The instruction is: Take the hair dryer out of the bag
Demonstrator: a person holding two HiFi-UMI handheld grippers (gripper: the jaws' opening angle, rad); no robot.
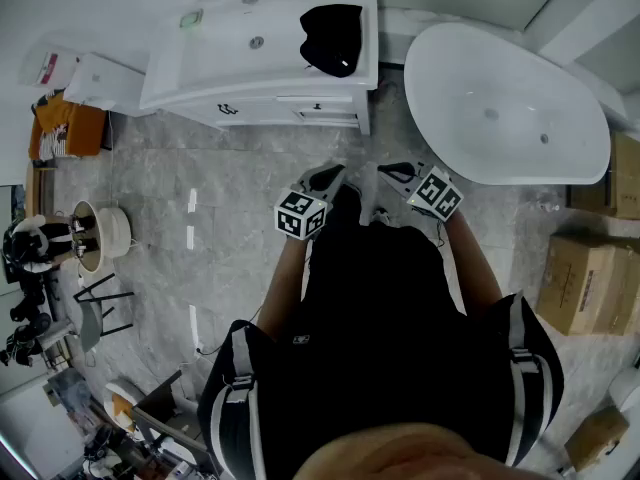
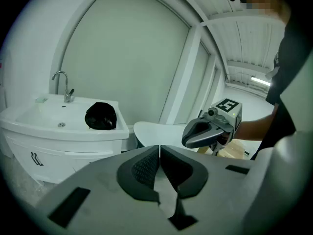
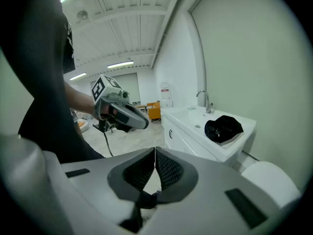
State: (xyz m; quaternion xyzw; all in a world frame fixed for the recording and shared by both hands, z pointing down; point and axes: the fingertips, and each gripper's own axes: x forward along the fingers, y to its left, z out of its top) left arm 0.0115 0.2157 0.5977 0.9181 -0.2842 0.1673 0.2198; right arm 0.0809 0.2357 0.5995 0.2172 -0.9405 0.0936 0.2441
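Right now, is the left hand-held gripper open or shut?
Shut: the left hand-held gripper has its jaws pressed together, with nothing between them.

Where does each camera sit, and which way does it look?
Head view: on the person's head, looking down at sink, bathtub; shows torso, left gripper, right gripper.
Left gripper view: on that gripper, past shut fingers toward sink; shows right gripper.
Right gripper view: likewise toward sink; shows left gripper.
All share: black bag on sink.
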